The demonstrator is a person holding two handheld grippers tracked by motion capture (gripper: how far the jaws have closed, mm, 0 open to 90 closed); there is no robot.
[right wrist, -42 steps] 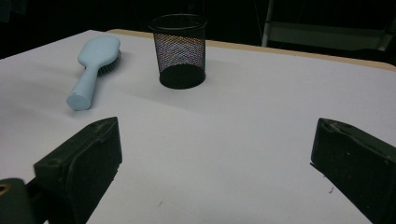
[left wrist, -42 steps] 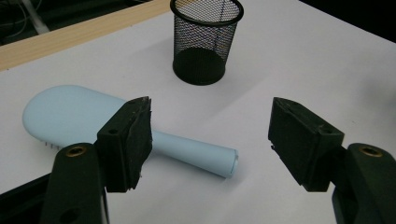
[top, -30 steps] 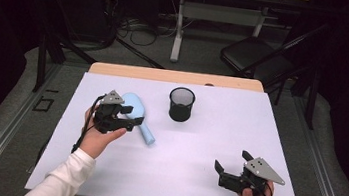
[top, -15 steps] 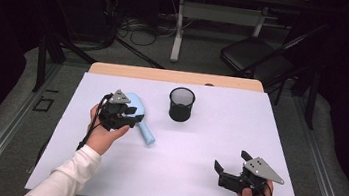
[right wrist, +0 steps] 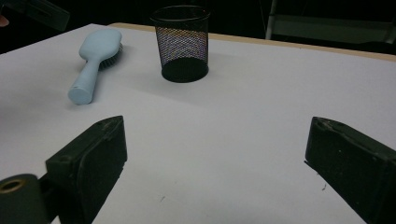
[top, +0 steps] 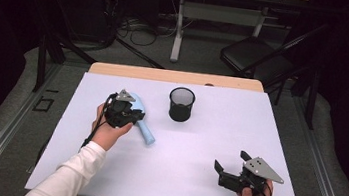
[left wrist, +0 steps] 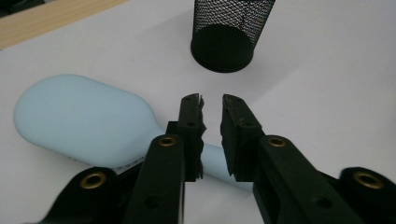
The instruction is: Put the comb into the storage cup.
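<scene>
Jaws of the left gripper [left wrist: 212,103] have just been closing around the blue hairbrush [left wrist: 79,121] handle near the tabletop's [top: 192,181] left edge; right gripper [top: 228,166] gapes empty.

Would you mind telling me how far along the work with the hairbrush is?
Done: the left gripper straddles the handle of the blue hairbrush, which lies flat on the table. In hand: its jaws have just been closing. Left: lifting it. The mesh cup is empty; the right gripper waits open.
</scene>
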